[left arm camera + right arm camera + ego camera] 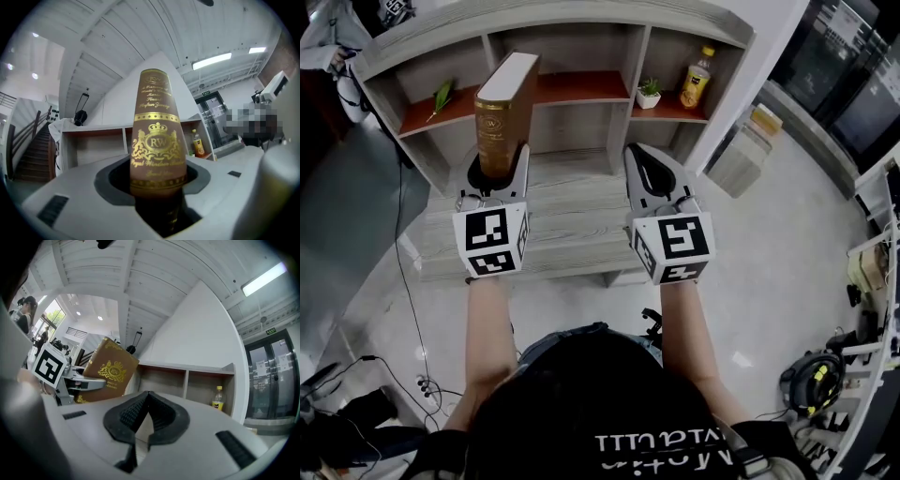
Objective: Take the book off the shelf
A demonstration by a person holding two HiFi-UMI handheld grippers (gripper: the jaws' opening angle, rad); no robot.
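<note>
**Ana:** While the left gripper (499,167) shows its grey plastic jaws part-way open, what sits between them?

**Ben:** The book (508,98). The dark pads press on its lower end from both sides, so it is firmly gripped. It is a thick hardback in a brown, leather-look cover. A gold crown and crest are stamped on the spine, and the page edges are pale.

**Ana:** And where does it stand?

**Ben:** It rises upright out of the jaws, its spine towards that gripper's camera. It hangs above the pale, grained wooden top (572,225), in front of the shelf unit (581,86) and inside none of its compartments.

**Ana:** And the other tool?

**Ben:** The right gripper (643,157) is closed, with its ribbed black pads meeting at the tips and nothing between them. It hovers beside the left one, apart from the book.

**Ana:** Further out?

**Ben:** The shelf boards are red-brown. A yellow bottle (697,79) and a small potted plant (649,92) stand on the right-hand one. Something green and leaf-shaped (442,97) lies on the left.

**Ana:** Anything unclear?

**Ben:** The book's bottom edge is sunk in the jaws. The fine gold lettering is too small to read. The book also hides part of the middle compartment.
</note>
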